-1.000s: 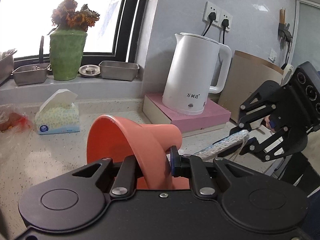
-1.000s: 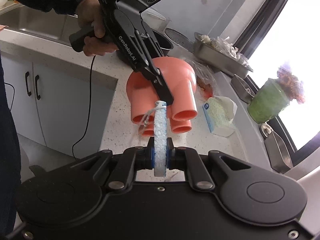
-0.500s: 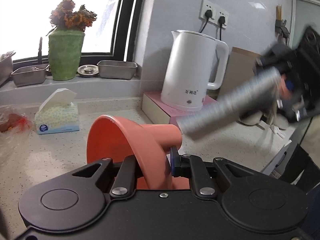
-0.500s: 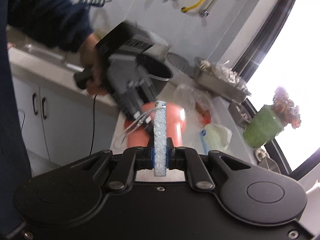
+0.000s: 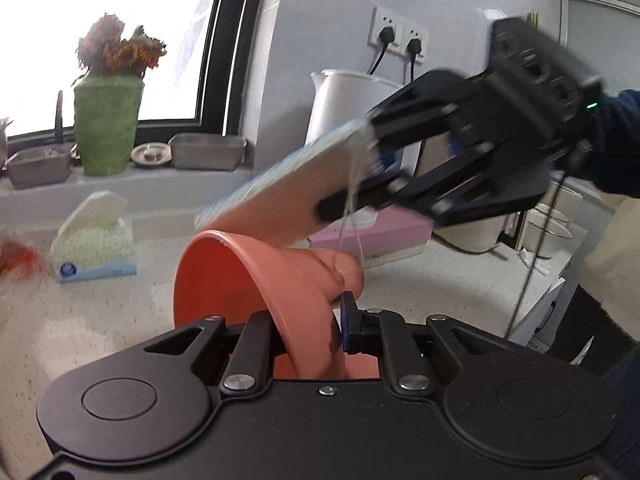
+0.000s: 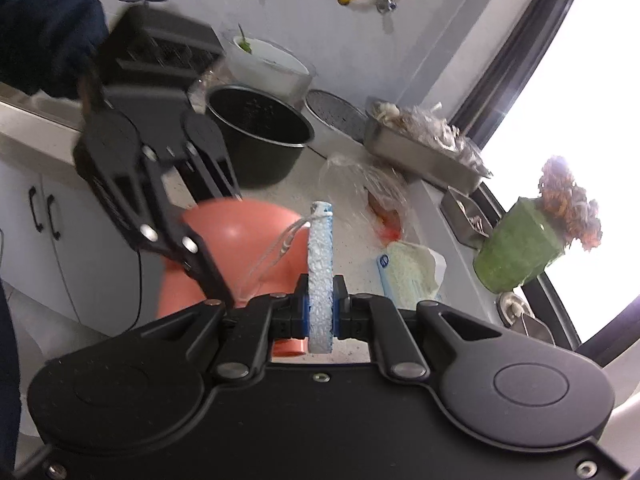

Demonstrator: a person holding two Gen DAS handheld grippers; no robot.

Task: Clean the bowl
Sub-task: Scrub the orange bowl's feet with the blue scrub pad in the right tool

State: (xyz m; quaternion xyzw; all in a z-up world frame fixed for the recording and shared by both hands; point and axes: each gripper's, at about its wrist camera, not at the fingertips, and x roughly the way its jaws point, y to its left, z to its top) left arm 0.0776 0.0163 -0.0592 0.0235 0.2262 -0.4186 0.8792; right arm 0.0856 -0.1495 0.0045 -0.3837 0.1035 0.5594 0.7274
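Observation:
My left gripper (image 5: 308, 330) is shut on the rim of an orange-pink bowl (image 5: 224, 280) with tube-like feet, held tilted above the counter, its opening facing left. My right gripper (image 6: 320, 314) is shut on a flat blue-and-white sponge (image 6: 320, 264) with loose strings. In the left wrist view the right gripper (image 5: 376, 176) holds the sponge (image 5: 288, 196), blurred, just above the bowl's rim. In the right wrist view the bowl (image 6: 236, 236) is behind the sponge, with the left gripper (image 6: 192, 248) clamped on it.
A white kettle (image 5: 344, 104) stands on a pink base (image 5: 380, 228) at the wall. A tissue box (image 5: 94, 240), green vase (image 5: 106, 132) and metal trays (image 5: 208, 151) are by the window. A black pot (image 6: 260, 136) and plastic bag (image 6: 372, 192) sit on the counter.
My right gripper has swung the sponge from low at the right up and over to just above the bowl's rim. The bowl stays held in my left gripper.

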